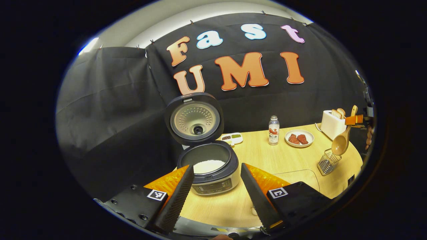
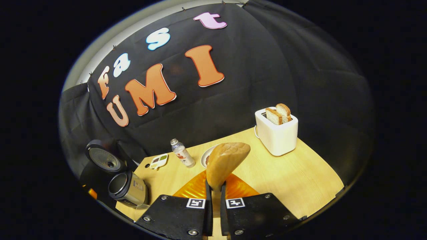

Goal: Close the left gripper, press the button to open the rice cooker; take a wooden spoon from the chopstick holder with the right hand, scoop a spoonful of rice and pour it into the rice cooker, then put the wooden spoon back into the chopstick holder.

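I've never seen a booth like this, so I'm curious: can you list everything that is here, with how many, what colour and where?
rice cooker: one, dark and silver, lid up, white rice inside, at the table's left end.
wooden spoon: one, light brown, held in the air above the wire holder.
wire holder: one, silver, on the table's right side.
bottle: one, clear with a red label, mid-table at the back.
plate: one, white, with two reddish-brown pieces, beside the bottle.
toaster: one, white, two bread slices in it, far right.
small tray: one, white, behind the cooker.
table: one, light wood.
left hand-held gripper: one, fingers apart.
right hand-held gripper: one, clamped on the spoon's handle.
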A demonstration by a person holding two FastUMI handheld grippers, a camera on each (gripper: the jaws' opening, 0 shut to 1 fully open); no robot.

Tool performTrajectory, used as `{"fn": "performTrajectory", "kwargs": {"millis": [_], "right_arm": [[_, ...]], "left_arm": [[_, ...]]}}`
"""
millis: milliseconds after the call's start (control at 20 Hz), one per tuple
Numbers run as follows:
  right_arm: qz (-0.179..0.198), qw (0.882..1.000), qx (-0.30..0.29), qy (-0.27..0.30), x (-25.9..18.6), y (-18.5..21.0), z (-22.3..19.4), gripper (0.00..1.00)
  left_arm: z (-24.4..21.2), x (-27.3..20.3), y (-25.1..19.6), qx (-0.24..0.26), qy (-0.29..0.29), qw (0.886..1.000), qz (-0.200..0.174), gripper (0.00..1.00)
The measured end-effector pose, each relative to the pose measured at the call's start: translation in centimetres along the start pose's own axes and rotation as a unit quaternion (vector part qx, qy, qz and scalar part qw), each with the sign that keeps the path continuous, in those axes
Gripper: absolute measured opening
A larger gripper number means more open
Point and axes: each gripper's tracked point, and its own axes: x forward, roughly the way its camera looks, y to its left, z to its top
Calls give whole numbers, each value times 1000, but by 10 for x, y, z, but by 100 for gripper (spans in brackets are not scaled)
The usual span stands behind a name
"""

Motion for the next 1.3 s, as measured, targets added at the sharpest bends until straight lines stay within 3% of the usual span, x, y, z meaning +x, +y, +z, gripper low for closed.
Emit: {"fn": "performTrajectory", "kwargs": {"millis": [500, 600, 850, 900, 950, 1100, 1200, 1300], "right_arm": [[-3, 997, -28, 69, 30, -34, -56, 8], [-1, 997, -26, 79, 33, -35, -62, 9], [-30, 993, -11, 114, 37, -50, -85, 12], [-32, 993, -1, 113, 33, -50, -87, 13], [-38, 992, 7, 123, 34, -48, -87, 15], [-63, 987, 12, 150, 25, -57, -91, 17], [-85, 985, 9, 150, 20, -66, -88, 24], [-102, 984, 5, 148, 10, -68, -78, 32]], "left_arm": [[-3, -21, 15, -5, 14, 998, 68, 87], [-4, -22, 20, -12, 19, 997, 78, 100], [-2, -15, 25, -14, 16, 997, 70, 100], [0, -11, 25, -16, 15, 998, 65, 87], [3, -5, 28, -20, 12, 998, 60, 95], [14, 15, 38, -35, 2, 998, 49, 95], [25, 26, 51, -41, -8, 998, 49, 100], [35, 40, 63, -59, -11, 997, 44, 95]]}}
